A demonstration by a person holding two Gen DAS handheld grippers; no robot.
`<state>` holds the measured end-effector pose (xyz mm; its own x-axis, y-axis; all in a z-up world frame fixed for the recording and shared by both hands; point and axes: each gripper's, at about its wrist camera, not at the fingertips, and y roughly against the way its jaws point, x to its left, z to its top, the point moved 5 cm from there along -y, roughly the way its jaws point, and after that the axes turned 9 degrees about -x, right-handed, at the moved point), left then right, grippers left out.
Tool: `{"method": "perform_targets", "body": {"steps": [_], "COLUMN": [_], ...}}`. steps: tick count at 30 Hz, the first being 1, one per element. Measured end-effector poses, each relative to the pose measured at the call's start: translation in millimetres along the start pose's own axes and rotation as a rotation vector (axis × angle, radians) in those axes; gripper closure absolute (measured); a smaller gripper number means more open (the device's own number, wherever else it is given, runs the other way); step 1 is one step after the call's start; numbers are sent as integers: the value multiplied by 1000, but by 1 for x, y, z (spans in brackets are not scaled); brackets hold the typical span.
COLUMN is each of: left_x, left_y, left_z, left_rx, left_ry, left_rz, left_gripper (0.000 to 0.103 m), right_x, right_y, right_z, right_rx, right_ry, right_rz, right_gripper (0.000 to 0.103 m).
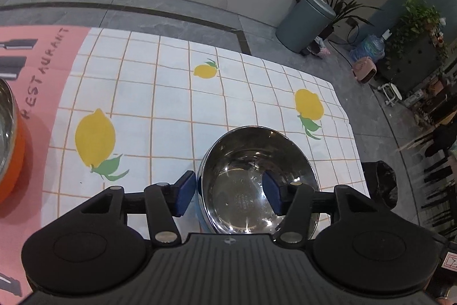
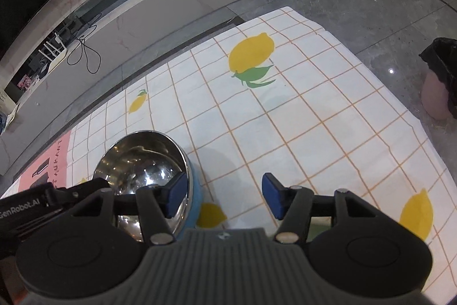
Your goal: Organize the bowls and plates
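The blue-walled steel bowl point(image 1: 258, 179) on the lemon-print surface point(image 1: 171, 110) is straddled at opposite rims by the open left tool point(image 1: 228, 192) and open right tool point(image 2: 224, 197) (nothing gripped); uneven closing could tip it.

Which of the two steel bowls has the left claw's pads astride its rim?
The steel bowl with the blue outer wall, standing on the lemon-print cloth: the open left claw straddles its near rim. The orange-walled steel bowl sits apart at the left edge.
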<state>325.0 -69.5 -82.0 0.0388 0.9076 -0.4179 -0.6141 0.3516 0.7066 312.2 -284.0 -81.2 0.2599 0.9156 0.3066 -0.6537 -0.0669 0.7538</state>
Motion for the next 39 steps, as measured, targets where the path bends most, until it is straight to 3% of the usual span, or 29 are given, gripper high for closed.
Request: {"method": "perform_targets", "body": {"steps": [7, 13, 16, 19, 29, 39], "left_x": [4, 12, 17, 18, 8, -1], "left_y": [-9, -13, -15, -14, 10, 81], "left_z": [-3, -8, -11, -12, -9, -21], "left_rx": [21, 59, 73, 70, 42, -31], "left_ry": [9, -5, 3, 1, -28, -40], "left_rz": [-10, 28, 32, 26, 34, 41], "left_gripper": [43, 74, 86, 86, 88, 88], "right_x": [1, 7, 11, 14, 22, 33], "right_y": [-7, -12, -16, -18, 4, 66], "right_z": [-5, -10, -16, -19, -13, -28], "right_rx": [23, 56, 77, 77, 37, 2], "right_ry": [-38, -57, -61, -68, -38, -15], "right_rz": [44, 86, 96, 114, 118, 180], "right_gripper": [58, 65, 76, 89, 90, 91]}}
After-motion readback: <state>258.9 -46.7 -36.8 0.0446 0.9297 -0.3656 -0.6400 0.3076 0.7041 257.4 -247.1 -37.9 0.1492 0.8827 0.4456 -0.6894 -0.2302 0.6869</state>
